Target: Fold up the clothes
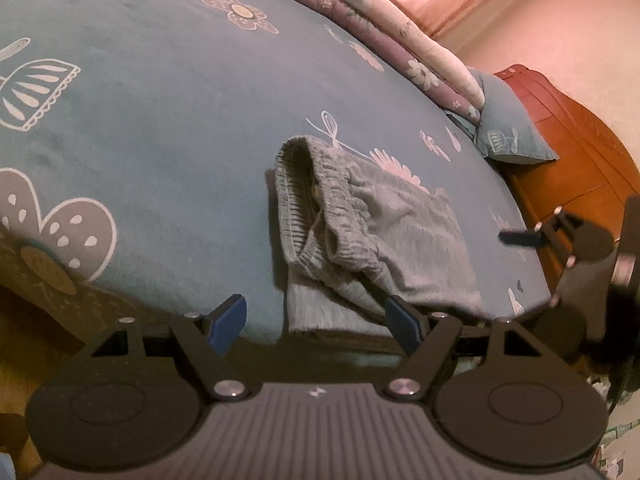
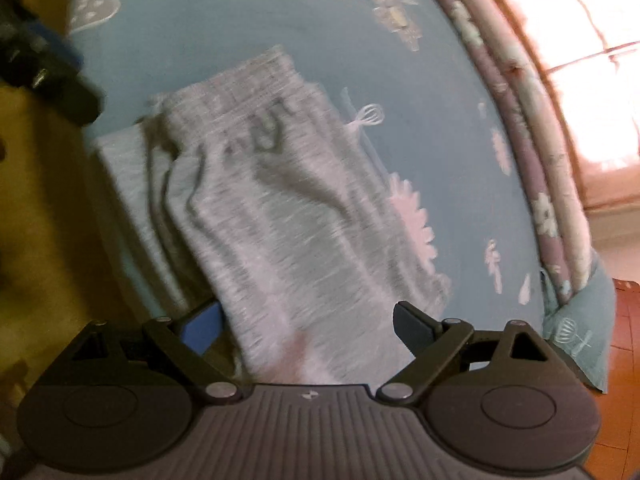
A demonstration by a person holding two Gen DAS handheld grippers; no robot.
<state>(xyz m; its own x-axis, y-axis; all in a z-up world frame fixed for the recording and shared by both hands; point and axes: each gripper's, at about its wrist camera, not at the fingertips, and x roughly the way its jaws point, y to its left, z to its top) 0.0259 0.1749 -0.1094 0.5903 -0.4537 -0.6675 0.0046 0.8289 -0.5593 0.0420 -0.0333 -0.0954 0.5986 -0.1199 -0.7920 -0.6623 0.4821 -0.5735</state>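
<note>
While the grey knit garment [image 1: 384, 236] is lying folded on the blue bedsheet [image 1: 168, 120], it's sitting right of centre in my left wrist view, ribbed elastic waistband gaping open toward the upper left of the frame. Lower edge of it is hanging a bit over the near side of the mattress, low in the frame. In the right wrist view the same grey piece [image 2: 280, 208] is filling the middle, pretty smeared by blur, with a darker fold of it sticking out on the left.

My left gripper [image 1: 316, 322] is hovering at the bottom of its frame with the jaws standing wide. The blue pads [image 1: 228, 322] aren't pressing on anything; the cloth's hanging edge is showing between them, but I can't tell if the right-hand pad is touching it. My right gripper [image 2: 308, 326] is also spread wide, nothing pinched, the near end of the fabric lying between the fingers. You can see it as a black shape at the right edge of the left view too.

Further out, the sheet is showing white flower and butterfly doodles. A rolled floral quilt [image 1: 400, 28] is running along the upper right, a blue pillow [image 1: 508, 136] is sitting just below its end, and a wooden headboard [image 1: 572, 152] is filling the right side.
</note>
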